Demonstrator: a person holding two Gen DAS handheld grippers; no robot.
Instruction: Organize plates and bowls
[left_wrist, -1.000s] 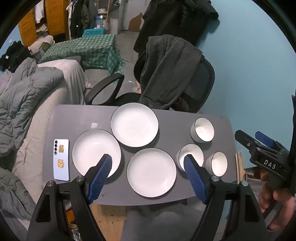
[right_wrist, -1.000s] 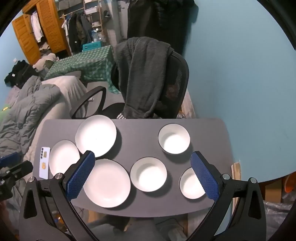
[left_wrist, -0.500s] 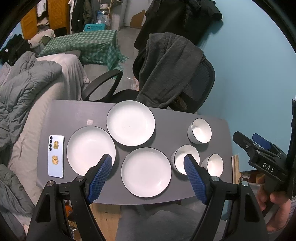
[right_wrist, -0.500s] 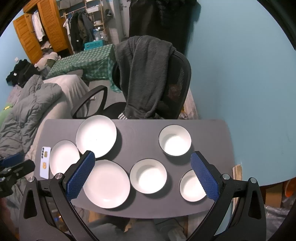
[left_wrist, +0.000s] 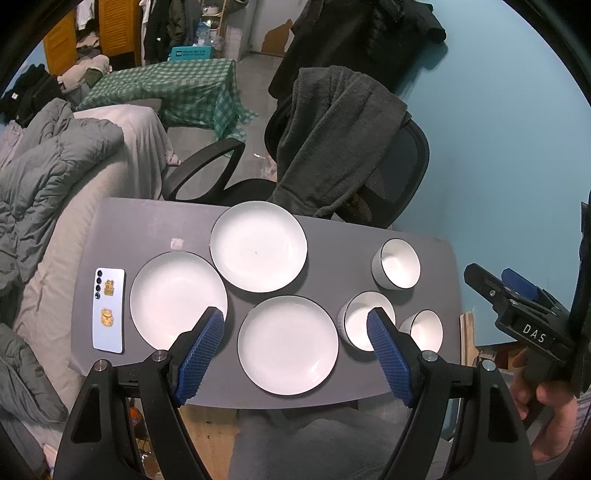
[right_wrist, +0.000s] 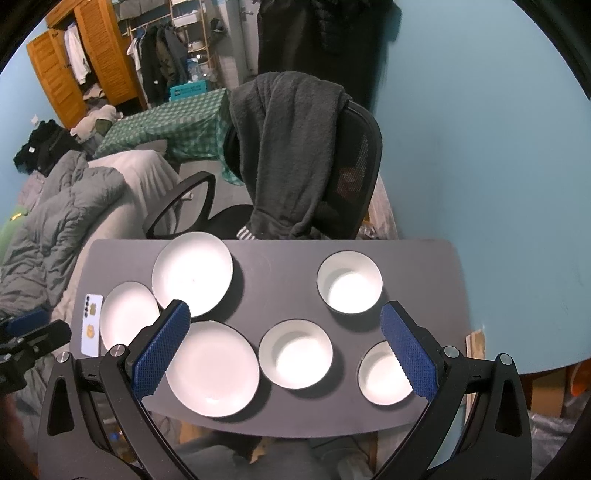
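Since a second ago we are drifting both cameras a little higher over the grey table, so the crockery is sitting lower and farther left in the left wrist view. We are holding the left gripper released, its blue pads wide apart and gripping nothing, hovering above the near plate. We are keeping the right gripper spread just as wide, also empty, over the middle bowl.

Taking the near plate as the clock centre in the left view, the left plate is lying at ten o'clock and the far plate at twelve, each just beside its neighbour. The three bowls are standing apart toward three o'clock: the middle bowl nearest, the far bowl at two o'clock, the corner bowl by the table's right edge. A pale blue phone is lying at nine o'clock near the left edge. We are seeing a draped office chair behind the table.
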